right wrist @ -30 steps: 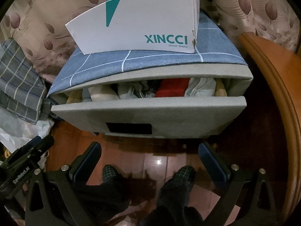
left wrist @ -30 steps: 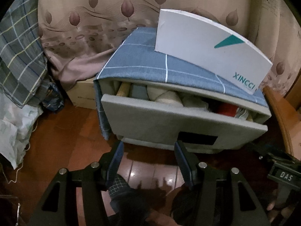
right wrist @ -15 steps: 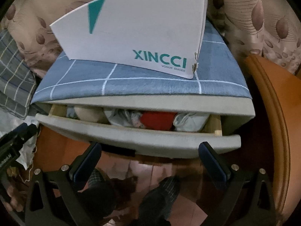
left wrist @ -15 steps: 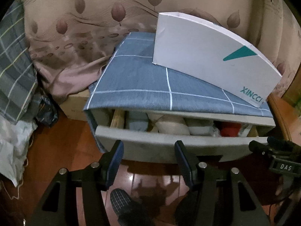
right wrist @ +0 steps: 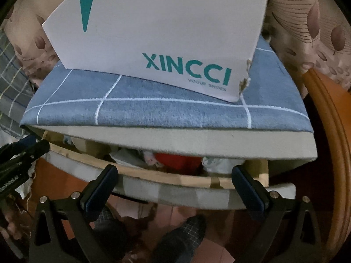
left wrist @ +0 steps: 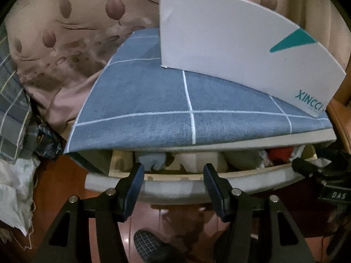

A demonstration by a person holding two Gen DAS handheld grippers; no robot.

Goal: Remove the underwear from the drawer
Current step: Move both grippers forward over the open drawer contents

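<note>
Left wrist view: the left gripper (left wrist: 173, 169) has its jaws apart with nothing between them, hanging over the front edge of the open drawer (left wrist: 175, 187). Folded underwear (left wrist: 151, 161) lies in the drawer just past the jaws, under the blue checked cloth (left wrist: 153, 114) with a white box (left wrist: 230, 43) on it

Right wrist view: the right gripper (right wrist: 174, 173) stands with jaws wide apart and empty; a red piece (right wrist: 177, 160) lies between and just beyond them in the drawer (right wrist: 175, 191)

Blue white-checked cloth (left wrist: 153, 114); white teal-lettered box (right wrist: 153, 32); red garment (right wrist: 177, 160); grey drawer (right wrist: 175, 192).
</note>
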